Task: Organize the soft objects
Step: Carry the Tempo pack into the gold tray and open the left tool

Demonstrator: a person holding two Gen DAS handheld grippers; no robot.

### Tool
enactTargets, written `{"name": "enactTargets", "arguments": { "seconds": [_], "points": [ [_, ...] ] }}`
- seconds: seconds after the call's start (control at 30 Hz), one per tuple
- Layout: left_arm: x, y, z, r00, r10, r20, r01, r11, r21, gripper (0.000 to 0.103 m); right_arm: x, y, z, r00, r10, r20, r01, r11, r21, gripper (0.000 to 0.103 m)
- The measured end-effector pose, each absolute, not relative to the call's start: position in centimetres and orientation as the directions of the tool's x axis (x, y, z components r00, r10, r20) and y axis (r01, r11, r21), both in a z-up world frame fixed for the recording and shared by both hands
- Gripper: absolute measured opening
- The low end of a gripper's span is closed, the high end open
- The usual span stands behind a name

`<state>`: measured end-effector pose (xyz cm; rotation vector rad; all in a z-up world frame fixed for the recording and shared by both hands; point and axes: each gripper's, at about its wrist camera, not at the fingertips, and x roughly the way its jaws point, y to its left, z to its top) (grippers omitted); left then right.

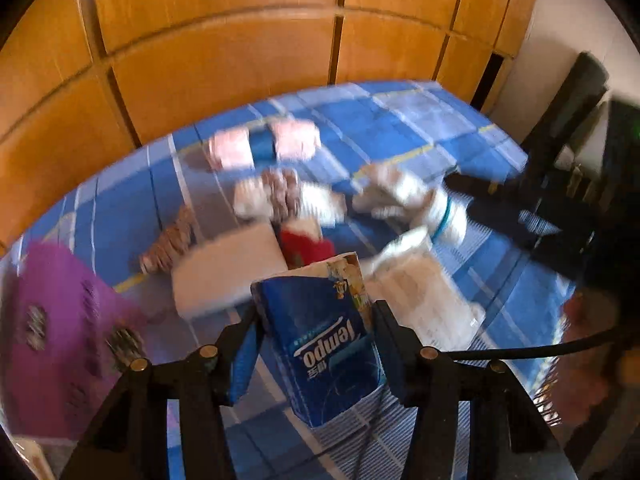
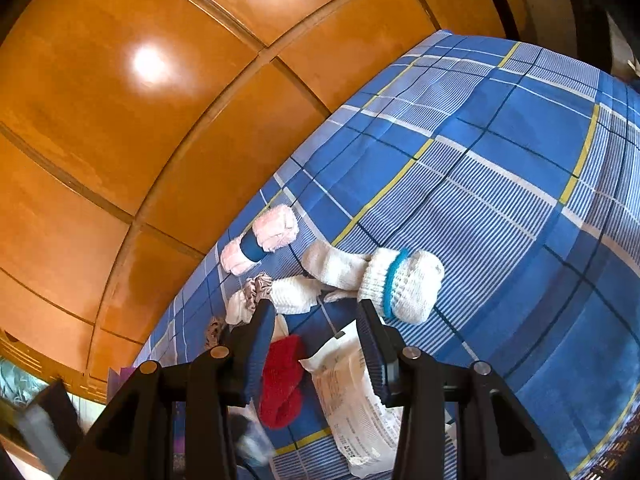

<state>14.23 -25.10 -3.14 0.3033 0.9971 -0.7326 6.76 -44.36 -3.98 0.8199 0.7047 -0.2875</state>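
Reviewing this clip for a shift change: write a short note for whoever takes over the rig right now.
Left gripper: shut on the blue Tempo tissue pack, held above the bed.
Right gripper: jaws apart, nothing clamped, hovering over the red knit item and white plastic packet.
On the blue plaid bedsheet: pink towel roll, white sock bundle with teal band, white cloth with scrunchie, all loose.
Purple basket sits at the left.
Done: tissue pack picked up.
Left: place the pack, probably in the basket, then sort the rest.
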Motion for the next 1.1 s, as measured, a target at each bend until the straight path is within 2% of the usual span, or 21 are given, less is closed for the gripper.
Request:
{"name": "enactTargets", "arguments": {
  "seconds": [0.27, 0.5, 0.57, 0.87, 1.1],
  "points": [
    [18.7, -23.9, 3.7, 0.436, -0.444, -0.783, 0.629, 0.772, -0.088, 0.053, 7.3, -43.5, -4.0, 0.73, 0.05, -0.682, 0.464, 0.697, 0.547, 0.042],
    [22.2, -21.3, 5.1, 0.301, -0.537, -0.788, 0.586, 0.756, -0.291, 0.053, 8.3, -42.4, -4.6, 0.703, 0.13, -0.699, 0.409, 0.731, 0.546, 0.042],
    [21.9, -21.2, 4.8, 0.294, -0.538, -0.79, 0.581, 0.757, -0.299, 0.053, 8.4, -42.1, -4.7, 0.696, 0.129, -0.707, 0.407, 0.739, 0.536, 0.042],
    [25.6, -20.8, 4.9, 0.391, -0.432, -0.813, 0.49, 0.845, -0.213, 0.053, 8.7, -41.8, -4.8, 0.688, 0.135, -0.713, 0.405, 0.743, 0.532, 0.042],
    [29.6, -11.0, 7.9, 0.558, -0.313, -0.769, 0.262, 0.945, -0.195, 0.053, 9.4, -40.7, -4.9, 0.655, 0.158, -0.739, 0.376, 0.78, 0.5, 0.042]
  ]
}}
